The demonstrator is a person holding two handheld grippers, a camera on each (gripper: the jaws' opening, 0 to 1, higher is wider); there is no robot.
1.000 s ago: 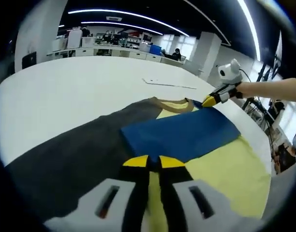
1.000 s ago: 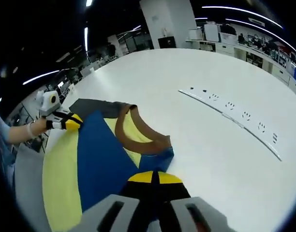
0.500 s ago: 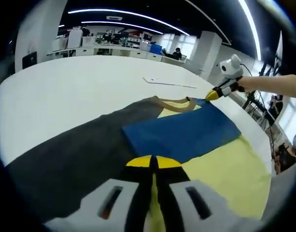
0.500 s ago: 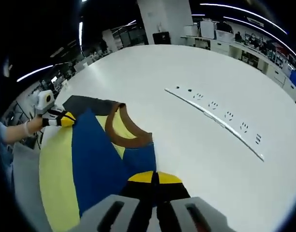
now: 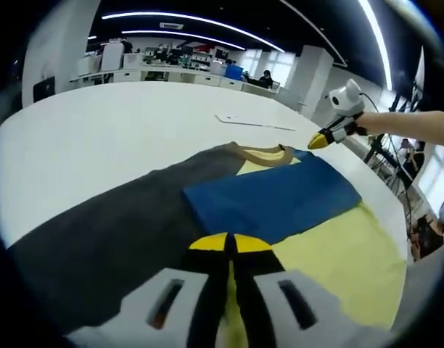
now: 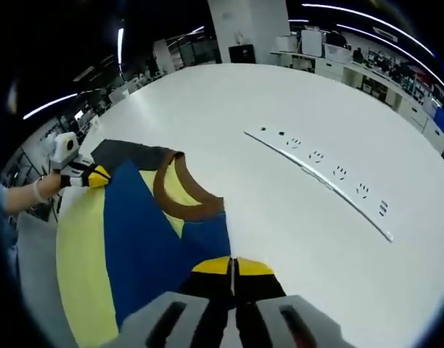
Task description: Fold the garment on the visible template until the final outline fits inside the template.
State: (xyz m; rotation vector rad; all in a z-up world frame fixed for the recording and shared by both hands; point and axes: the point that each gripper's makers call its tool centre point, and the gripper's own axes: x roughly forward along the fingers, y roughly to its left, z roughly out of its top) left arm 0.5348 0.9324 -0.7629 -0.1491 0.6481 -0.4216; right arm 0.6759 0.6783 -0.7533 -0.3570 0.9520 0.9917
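Both tools have shut empty beside the garment [image 5: 265,203] since releasing its blue sleeve; folding remains unfinished.

No readable text, brand or number anywhere. Only candidate: dark marks along the white strip [image 6: 320,174] on the tabletop [image 6: 280,101], too small and blurred to read.
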